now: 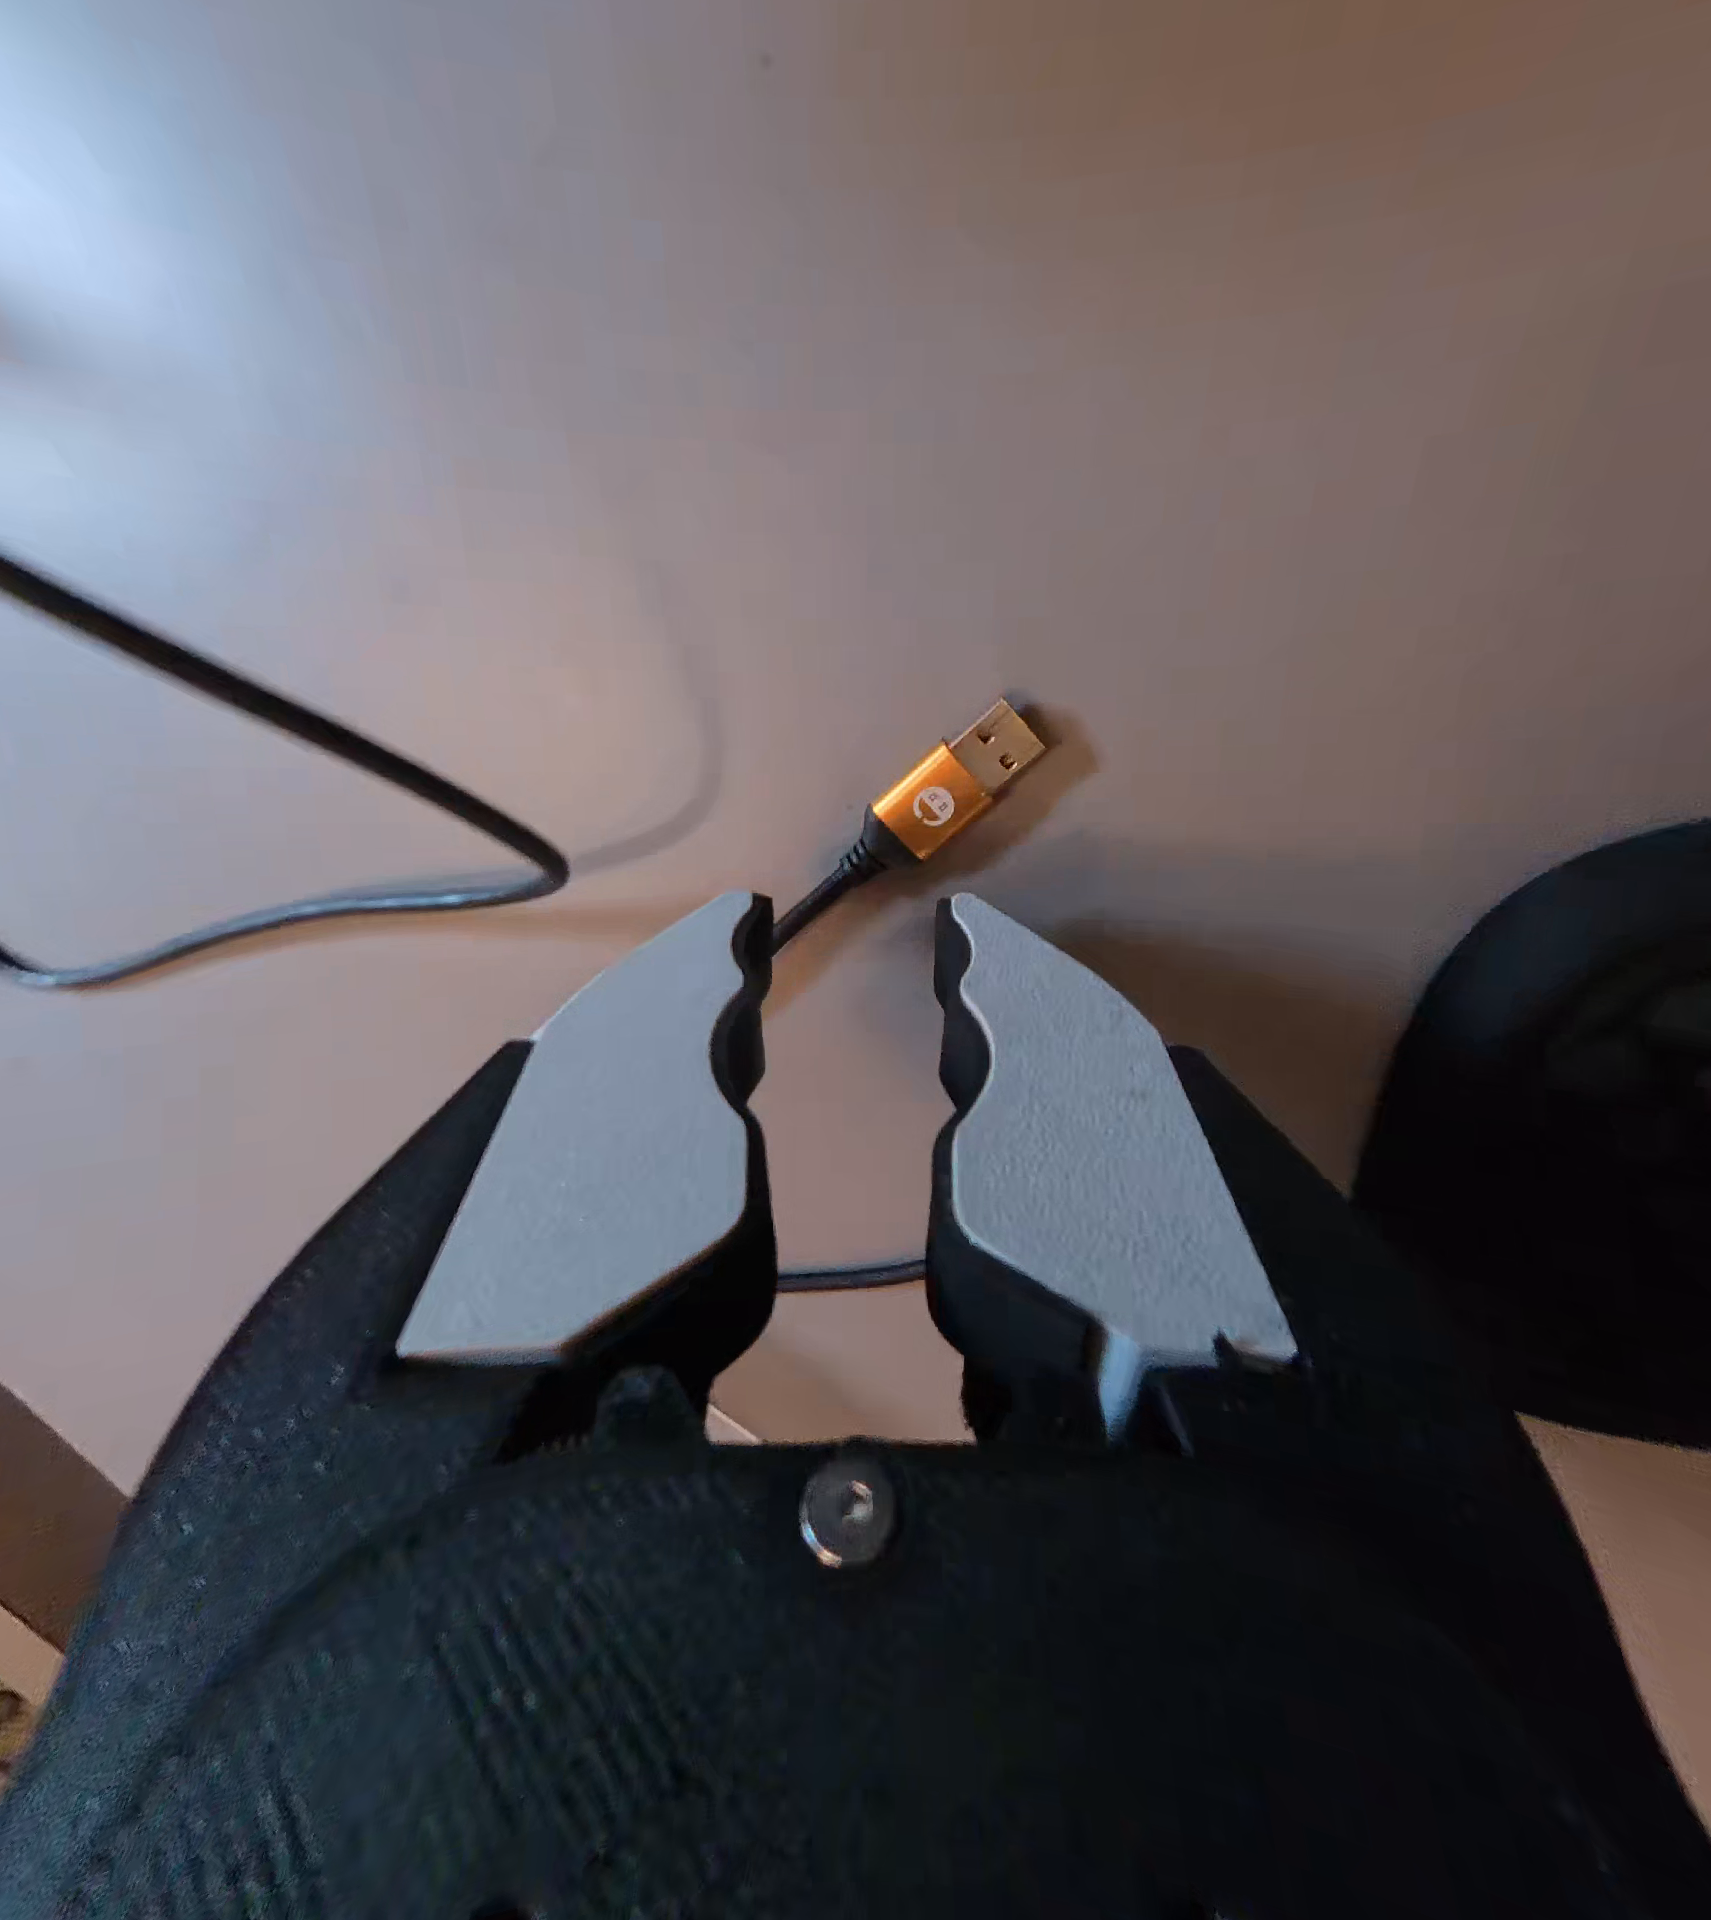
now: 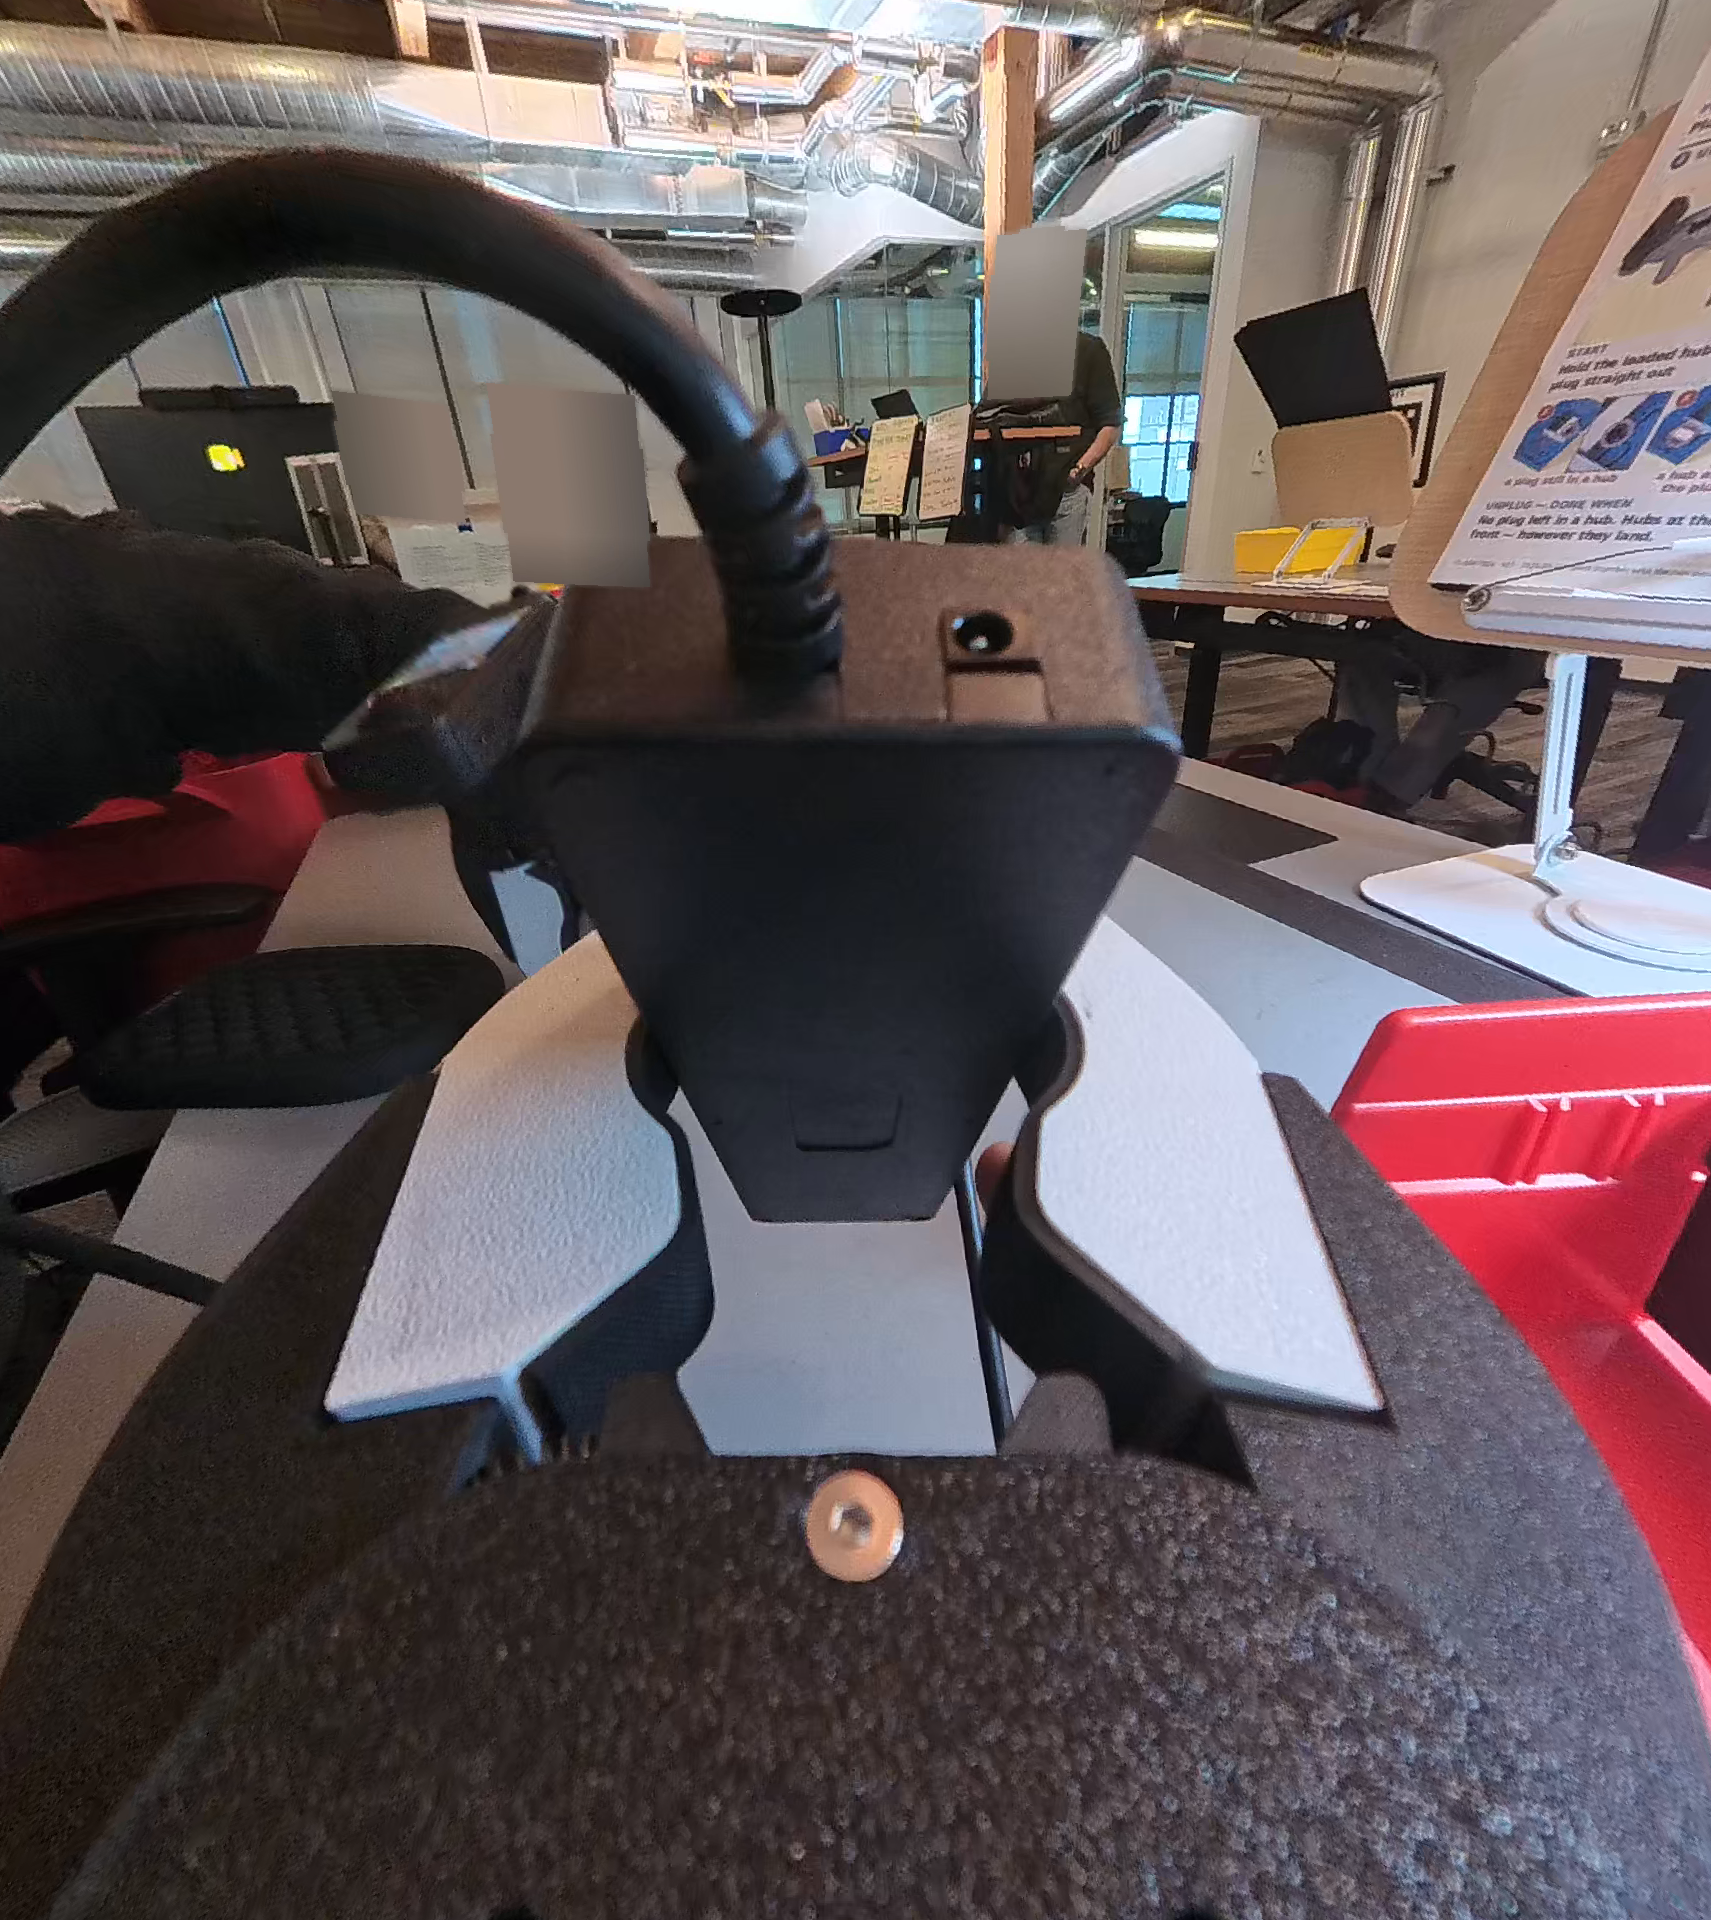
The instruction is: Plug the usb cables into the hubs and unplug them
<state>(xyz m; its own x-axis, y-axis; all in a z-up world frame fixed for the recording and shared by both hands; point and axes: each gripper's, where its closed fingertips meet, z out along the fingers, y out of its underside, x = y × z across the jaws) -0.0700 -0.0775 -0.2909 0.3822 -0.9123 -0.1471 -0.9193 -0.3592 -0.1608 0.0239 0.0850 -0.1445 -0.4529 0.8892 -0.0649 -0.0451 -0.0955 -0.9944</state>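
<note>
Black box-shaped USB hub (image 2: 851, 883) with thick black cable sits pinched between your right gripper (image 2: 851, 1122) jaws, raised above the white table (image 2: 1235, 956); orange-shelled USB plug (image 1: 955, 781) lies on the table just ahead of your left gripper (image 1: 853, 940), jaws spread, empty; red plastic bin (image 2: 1578, 1195) at right.

Not much lettering here. The sheet (image 2: 1651, 343) clipped on the stand at right has printed headings, plus captions under a row of small photos. Two papers (image 2: 944, 462) far back have writing too small to read. The orange plug (image 1: 934, 802) has one tiny round white logo. The dark screen (image 2: 225, 457) at left shows a yellow icon.
</note>
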